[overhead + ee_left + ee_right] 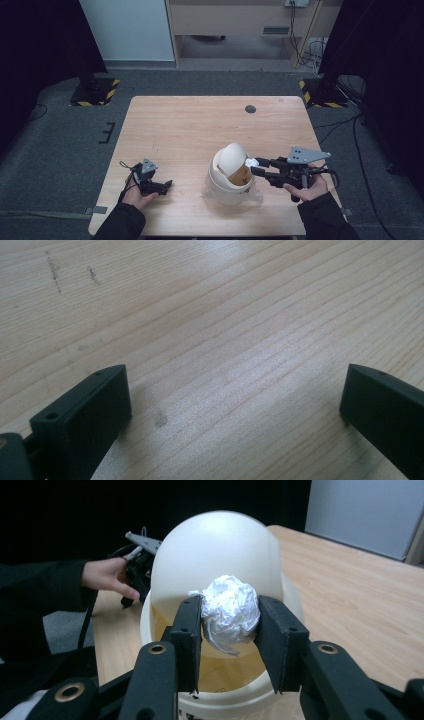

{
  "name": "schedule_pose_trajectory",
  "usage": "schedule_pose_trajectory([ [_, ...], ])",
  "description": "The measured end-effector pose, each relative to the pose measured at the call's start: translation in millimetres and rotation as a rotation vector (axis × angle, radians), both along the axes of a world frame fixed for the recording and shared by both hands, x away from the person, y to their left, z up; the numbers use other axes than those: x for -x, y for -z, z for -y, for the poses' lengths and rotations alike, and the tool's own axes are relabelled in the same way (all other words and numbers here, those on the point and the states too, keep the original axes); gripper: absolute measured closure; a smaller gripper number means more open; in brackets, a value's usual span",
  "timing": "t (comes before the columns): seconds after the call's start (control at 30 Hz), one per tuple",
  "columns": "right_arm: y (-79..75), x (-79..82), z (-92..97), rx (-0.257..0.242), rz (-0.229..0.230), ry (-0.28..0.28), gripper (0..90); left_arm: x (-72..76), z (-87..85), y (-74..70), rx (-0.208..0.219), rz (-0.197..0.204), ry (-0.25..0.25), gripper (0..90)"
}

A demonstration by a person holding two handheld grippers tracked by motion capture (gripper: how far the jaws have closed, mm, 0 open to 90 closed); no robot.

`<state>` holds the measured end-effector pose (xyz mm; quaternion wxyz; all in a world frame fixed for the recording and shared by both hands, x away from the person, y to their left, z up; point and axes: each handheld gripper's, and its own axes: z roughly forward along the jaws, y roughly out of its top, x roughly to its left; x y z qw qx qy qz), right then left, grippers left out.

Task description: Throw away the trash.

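A small cream bin with a domed swing lid stands near the table's front edge. The lid is tilted, so a brown-lit opening faces right. My right gripper is shut on a crumpled white paper ball, held right at that opening. In the right gripper view the paper ball sits pinched between both pads, just in front of the bin. My left gripper rests low on the table at the front left, its jaws wide open over bare wood.
The wooden table has a dark round grommet near its far edge. Grey floor surrounds it, with black stands at the back left and right. The person's other hand with the left gripper shows beyond the bin.
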<state>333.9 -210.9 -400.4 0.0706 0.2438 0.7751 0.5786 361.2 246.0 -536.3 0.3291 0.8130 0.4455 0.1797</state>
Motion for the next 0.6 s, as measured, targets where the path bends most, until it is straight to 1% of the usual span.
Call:
schedule_pose_trajectory([
  [0.07,1.5,0.2,-1.2,0.005,-0.006,-0.004,63.0,0.0,0.0,0.0,0.0,0.0,0.0,0.0],
  [0.1,4.3,0.0,-3.3,0.018,-0.012,-0.009,62.9,0.0,0.0,0.0,0.0,0.0,0.0,0.0],
  [0.27,8.0,-0.2,-5.7,0.032,-0.024,-0.019,62.8,0.0,0.1,0.0,0.0,0.0,-0.001,0.0],
  [0.37,11.6,-0.3,-9.6,0.053,-0.035,-0.028,62.6,0.0,0.1,0.0,0.0,0.0,-0.001,0.0],
  [0.6,18.2,-1.5,-14.7,0.086,-0.054,-0.024,61.7,0.0,0.2,0.0,0.0,0.0,-0.002,0.0],
])
